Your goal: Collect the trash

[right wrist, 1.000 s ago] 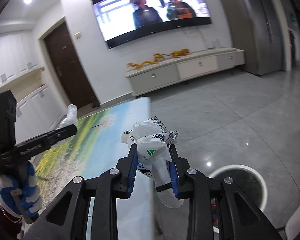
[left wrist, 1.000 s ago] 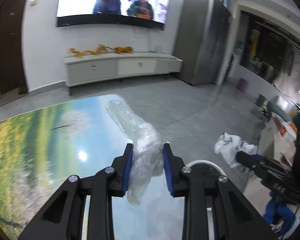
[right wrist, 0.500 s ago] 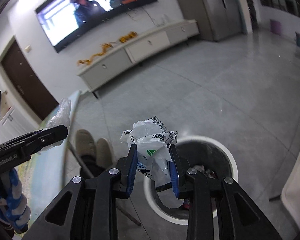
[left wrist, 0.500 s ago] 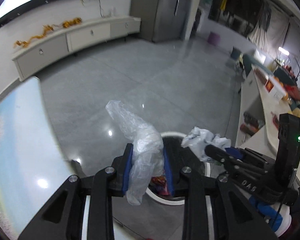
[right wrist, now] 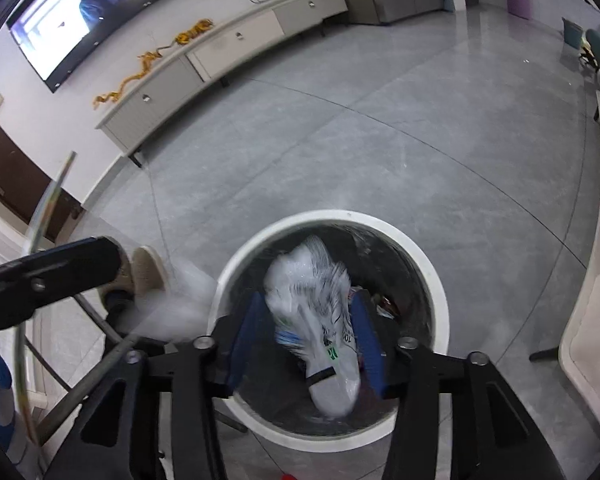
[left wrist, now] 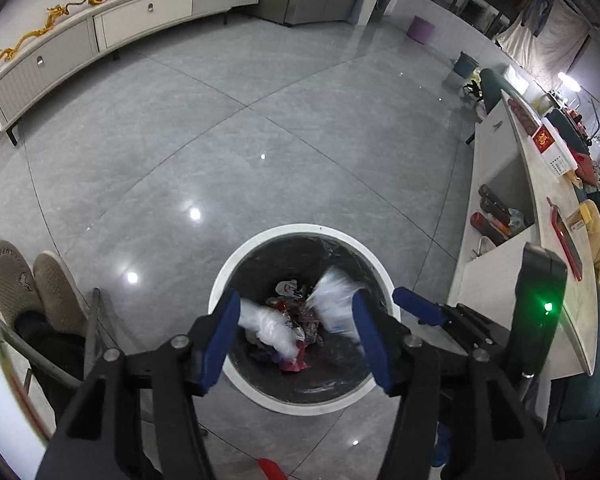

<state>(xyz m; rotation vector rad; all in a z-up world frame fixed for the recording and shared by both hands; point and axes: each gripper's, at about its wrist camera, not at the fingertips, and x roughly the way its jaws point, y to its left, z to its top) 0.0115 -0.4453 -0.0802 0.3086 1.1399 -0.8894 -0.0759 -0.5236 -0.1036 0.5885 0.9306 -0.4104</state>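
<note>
Both grippers hang over a round white-rimmed trash bin point(left wrist: 260, 394) standing on a glossy grey tiled floor point(left wrist: 220, 140).

The left gripper point(left wrist: 296, 334) has its blue-padded fingers point(left wrist: 370, 344) spread wide, holding nothing. A clear plastic bag point(left wrist: 266, 326) appears as a blur between and below them, inside the mouth of the bin, above wrappers already lying at the bottom.

The right gripper point(right wrist: 306, 338) also has its fingers parted. A crumpled white printed bag point(right wrist: 320, 312) (motion-blurred, with black and green lettering) sits between the pads over the dark bin interior; whether the pads touch it cannot be told.

A pair of beige slippers point(left wrist: 28, 284) rests on the floor to the left of the bin, near a metal table leg point(left wrist: 90, 332). A long white TV cabinet point(right wrist: 228, 44) lines the far wall.
</note>
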